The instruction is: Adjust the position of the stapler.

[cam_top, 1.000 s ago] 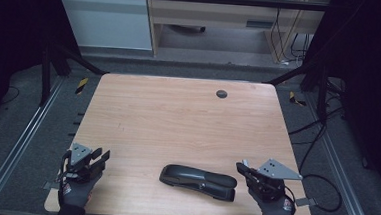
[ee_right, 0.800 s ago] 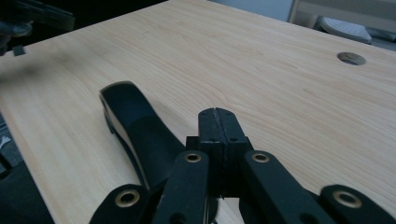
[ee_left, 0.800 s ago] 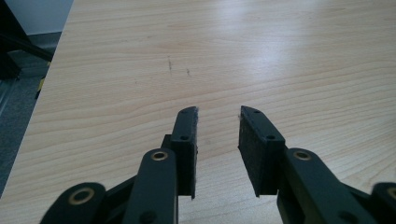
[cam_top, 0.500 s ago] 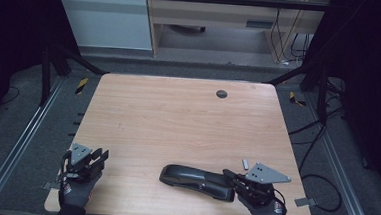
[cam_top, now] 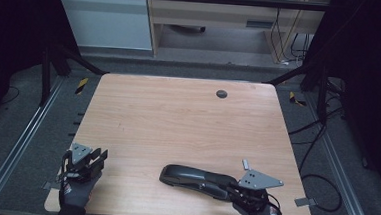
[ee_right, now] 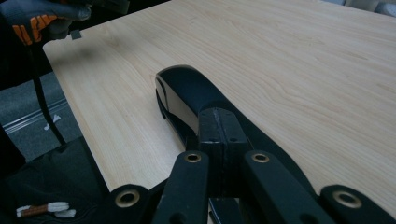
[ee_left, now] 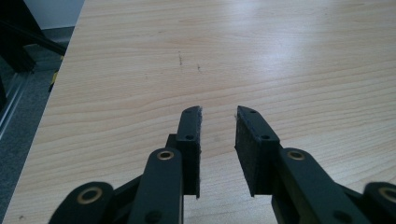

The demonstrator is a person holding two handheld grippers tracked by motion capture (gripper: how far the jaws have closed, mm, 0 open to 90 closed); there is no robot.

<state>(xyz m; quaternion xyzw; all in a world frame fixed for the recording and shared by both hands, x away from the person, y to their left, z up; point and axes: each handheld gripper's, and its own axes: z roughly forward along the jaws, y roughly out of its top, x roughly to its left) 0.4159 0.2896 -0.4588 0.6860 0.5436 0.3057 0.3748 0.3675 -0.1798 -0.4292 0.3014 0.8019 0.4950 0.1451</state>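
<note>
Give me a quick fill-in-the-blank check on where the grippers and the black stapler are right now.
1. The black stapler lies near the table's ____ edge.
2. The ____ gripper is at the stapler's end.
3. The left gripper has ____ between its jaws.
4. The small dark round spot sits near the table's ____ edge.

Missing words: near; right; nothing; far

Lab recording bay: wooden worktop inside black frame posts, aluminium floor rails, grey carpet, trailing cables, hazard tape
</note>
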